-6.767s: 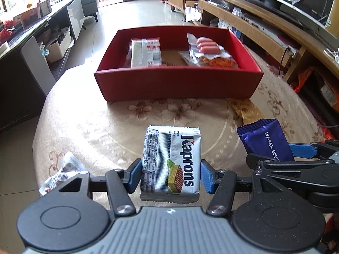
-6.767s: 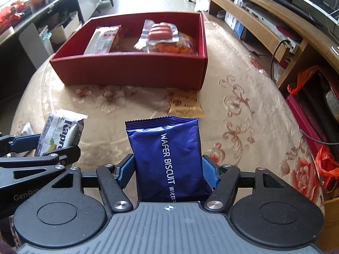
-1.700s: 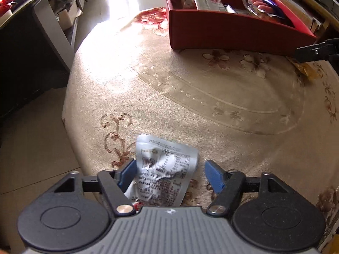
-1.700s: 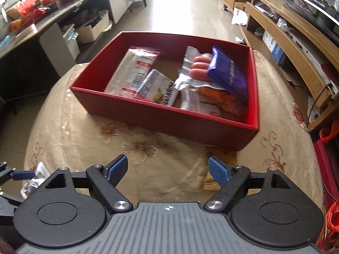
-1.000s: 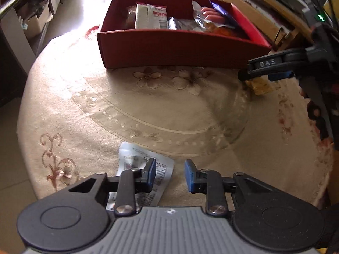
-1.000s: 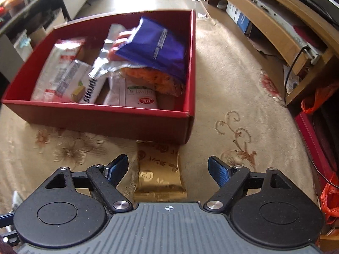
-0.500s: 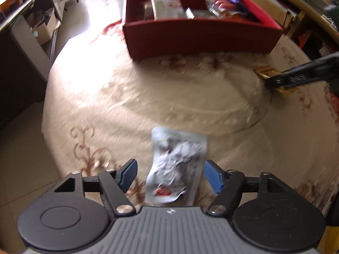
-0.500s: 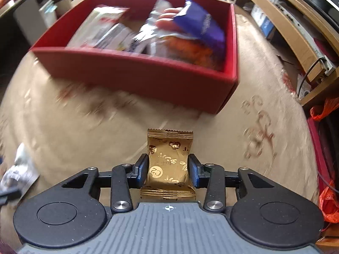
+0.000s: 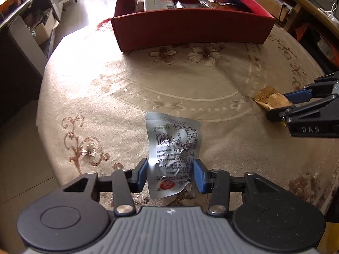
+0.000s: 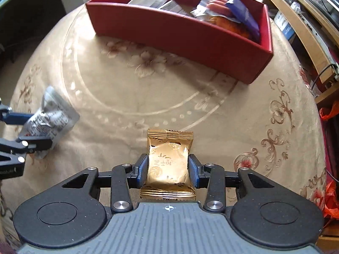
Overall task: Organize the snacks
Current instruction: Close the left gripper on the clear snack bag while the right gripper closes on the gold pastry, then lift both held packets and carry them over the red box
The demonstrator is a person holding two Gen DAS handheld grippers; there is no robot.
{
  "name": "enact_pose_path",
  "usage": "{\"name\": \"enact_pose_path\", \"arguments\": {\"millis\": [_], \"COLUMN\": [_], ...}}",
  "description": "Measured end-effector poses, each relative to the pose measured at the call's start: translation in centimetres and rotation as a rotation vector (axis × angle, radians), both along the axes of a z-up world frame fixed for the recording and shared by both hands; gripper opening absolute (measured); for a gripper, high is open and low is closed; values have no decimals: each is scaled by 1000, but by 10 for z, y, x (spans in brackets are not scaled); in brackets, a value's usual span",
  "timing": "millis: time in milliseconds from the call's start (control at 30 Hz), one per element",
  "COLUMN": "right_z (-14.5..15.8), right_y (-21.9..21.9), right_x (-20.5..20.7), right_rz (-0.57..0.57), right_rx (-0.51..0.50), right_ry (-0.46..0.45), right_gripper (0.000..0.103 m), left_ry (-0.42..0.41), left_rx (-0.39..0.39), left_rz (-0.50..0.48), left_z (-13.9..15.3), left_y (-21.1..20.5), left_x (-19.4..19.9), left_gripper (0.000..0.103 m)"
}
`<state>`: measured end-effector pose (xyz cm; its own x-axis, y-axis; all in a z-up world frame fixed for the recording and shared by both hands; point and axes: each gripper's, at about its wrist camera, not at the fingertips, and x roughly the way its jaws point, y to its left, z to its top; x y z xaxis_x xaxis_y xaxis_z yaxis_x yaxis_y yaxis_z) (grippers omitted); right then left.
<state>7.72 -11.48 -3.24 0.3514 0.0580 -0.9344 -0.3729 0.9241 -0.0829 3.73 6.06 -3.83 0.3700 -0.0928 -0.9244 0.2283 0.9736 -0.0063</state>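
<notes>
The box (image 9: 190, 29) is red. Inside it are a dark blue pack (image 10: 243, 12), pink sausages (image 10: 218, 5) in clear wrap, and a white pack (image 9: 157, 1) with a bit of red. The tabletop (image 9: 127, 80) cloth is tan with brown flowers and curly swirls. The silver pack (image 9: 173, 148) has black print and a red spot. The gold pack (image 10: 168, 163) is shiny. Both grippers have blue pads (image 9: 199, 175) and black arms.

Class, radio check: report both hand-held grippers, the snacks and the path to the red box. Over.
Left hand-held gripper shut on silver packet. Right hand-held gripper shut on gold packet. Red box ahead, already holding snacks. Tablecloth between shows nothing in the way.
</notes>
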Motion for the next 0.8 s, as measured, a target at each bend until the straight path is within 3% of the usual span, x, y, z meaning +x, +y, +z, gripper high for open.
{"name": "enact_pose_path", "arguments": {"millis": [100,167,233,333,533,600,667,733,800], "right_z": [0,-1,-2,-4,-6,-6,-4,-1,1], "right_y": [-1,-3,-4,-10,-11,-12,-12,-9,-7], "right_x": [0,0,1,4,5,5,3,0,-3], "right_rz": [7,-2,-2,-18,-20,-30,-23,-12,-14], "right_rx": [4,10,2,14,23,31,31,37,44], "right_ry": [-5,2,-8,-2,5,9,8,11,11], "right_gripper": [50,55,66,72,75,74,67,49,48], "left_ry": [6,-20,-39,-43,-27,-19,-12,-17,-28], "left_rx": [36,86,113,109,67,43,27,36,39], "left_rz": [-15,-36,-54,-49,-24,-18,-7,-10,-16], "left_z": [-5,-7,-7,-8,-9,-7,-6,-5,-3], "left_y": [-9,-17,-22,-22,-18,-18,-18,-21,-24], "left_x": [2,2,1,0,0,0,1,1,0], "left_gripper": [52,64,67,67,60,51,48,46,43]}}
